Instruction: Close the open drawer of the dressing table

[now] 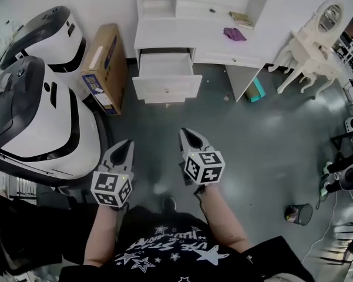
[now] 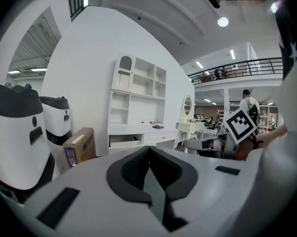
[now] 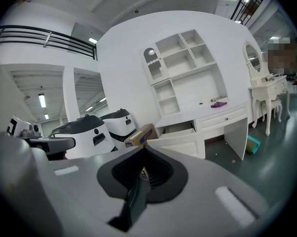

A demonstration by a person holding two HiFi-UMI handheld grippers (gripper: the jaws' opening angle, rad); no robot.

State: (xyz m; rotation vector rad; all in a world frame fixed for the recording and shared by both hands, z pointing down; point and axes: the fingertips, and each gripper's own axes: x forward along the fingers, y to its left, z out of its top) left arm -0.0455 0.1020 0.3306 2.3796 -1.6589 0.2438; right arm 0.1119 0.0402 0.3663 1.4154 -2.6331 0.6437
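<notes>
Ana: Black T-shirt [image 1: 164, 245] at the bottom edge of the head view, with white stars and white lettering. Can you read the lettering?

Ben: No. It runs upside down from here and is too broken up, so I only get stars and scraps of letters. Just above it are the two forearms and the marker cubes, each carrying black-and-white square patterns with no words.

Ana: And the jaws?

Ben: On the left gripper [image 1: 128, 143] the tips meet with nothing between them. The right gripper [image 1: 184, 133] is likewise closed and empty. Both hang over the dark grey floor [image 1: 252, 145], side by side and apart from each other.

Ana: Where is the drawer?

Ben: The drawer [image 1: 167, 78] is pulled out of the left end of the white dressing table [image 1: 194, 37], under the top. Its front panel with a small knob faces the person. It stands well ahead of both grippers, and neither touches it.

Ana: Any other print?

Ben: A cardboard box [image 1: 106, 69] leans just left of the drawer. It has a blue label and a white sticker whose characters I cannot make out. A purple item [image 1: 234, 34] lies on the table top, and two white machines with black tops [image 1: 41, 116] sit at the left.
</notes>
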